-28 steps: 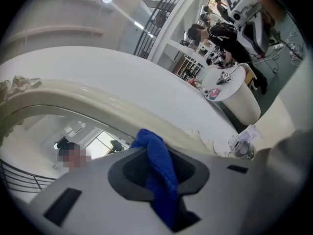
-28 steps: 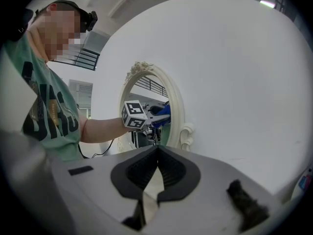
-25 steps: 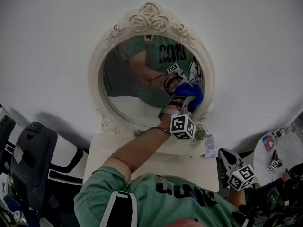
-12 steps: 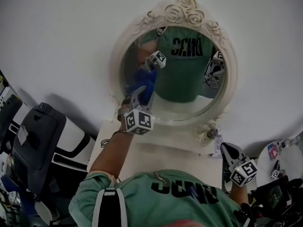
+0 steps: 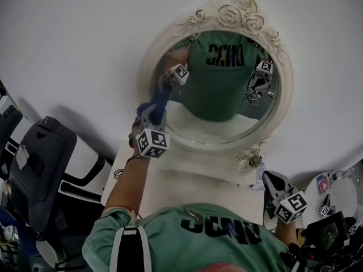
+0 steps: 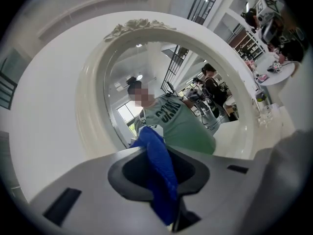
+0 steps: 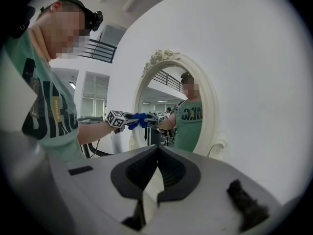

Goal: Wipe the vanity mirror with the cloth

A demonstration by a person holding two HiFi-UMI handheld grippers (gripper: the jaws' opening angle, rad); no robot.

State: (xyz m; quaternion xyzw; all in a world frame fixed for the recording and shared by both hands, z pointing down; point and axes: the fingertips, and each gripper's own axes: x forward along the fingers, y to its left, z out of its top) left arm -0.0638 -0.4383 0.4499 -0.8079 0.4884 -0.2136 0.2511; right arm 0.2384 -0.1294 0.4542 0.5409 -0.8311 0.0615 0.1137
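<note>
Left tongs [image 5: 154,113]: clenched on the blue cloth [image 6: 159,165]. In the left gripper view a fold of cloth fills the gap between the jaws and sticks out past their tips. In the head view the cloth is pressed to the vanity mirror [image 5: 227,126] at the left edge of the glass, just inside the frame, and its reflection is seen meeting it there.

Right tongs [image 7: 157,153]: closed, tips together, nothing gripped; only a pale sliver shows lower down between the jaws. In the head view they are held low at the lower right of the frame, beside the right end of the worktop [image 5: 187,180] and well apart from the mirror.

Surface and room: the mirror is oval, set in a cream frame [image 5: 170,44] with carved roses at the top, and stands on the white worktop against a plain white wall [image 5: 74,50]. A black chair [image 5: 39,163] is seen at the lower left and a small round table [image 5: 343,200] with a few small items at the lower right.

Edges and room: the cloth sits at the frame's inner left rim. The centre and right of the glass are uncovered, and the wall around the frame is bare.
</note>
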